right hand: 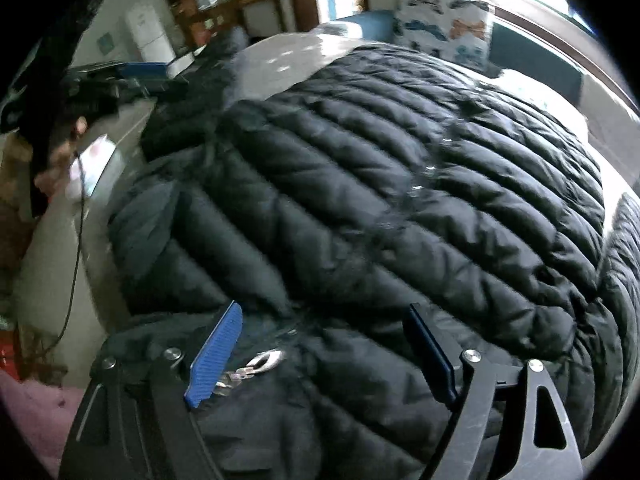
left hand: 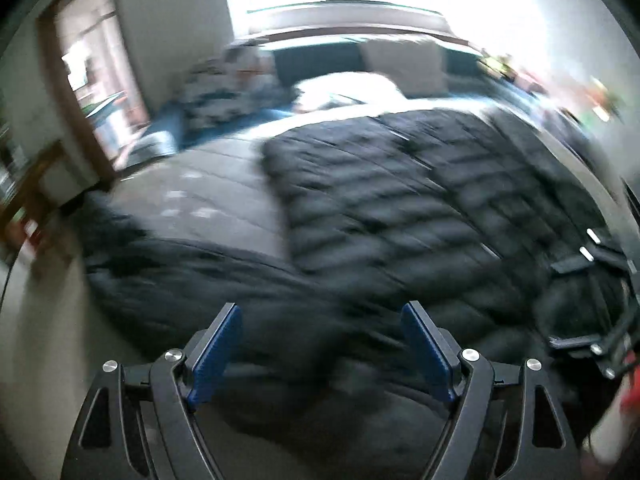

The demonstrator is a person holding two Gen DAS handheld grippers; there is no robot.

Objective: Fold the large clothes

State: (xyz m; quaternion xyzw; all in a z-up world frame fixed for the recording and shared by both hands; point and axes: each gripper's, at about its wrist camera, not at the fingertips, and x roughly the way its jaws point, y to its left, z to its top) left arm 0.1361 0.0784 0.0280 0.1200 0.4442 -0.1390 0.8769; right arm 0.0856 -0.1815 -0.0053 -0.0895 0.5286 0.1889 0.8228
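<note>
A large black quilted puffer jacket lies spread on a bed with a grey cover. The left wrist view is smeared by motion. My left gripper hangs open above the jacket's near edge, with nothing between its blue pads. The right gripper shows at that view's right edge, over the jacket. In the right wrist view the jacket fills the frame. My right gripper stands open just above it, its pads clear of the fabric. A metal zip pull lies beside its left pad.
A butterfly-print pillow and a white pillow sit at the head of the bed under a bright window. A doorway and a white cabinet stand beyond the bed. A hand and a thin cable are at the left.
</note>
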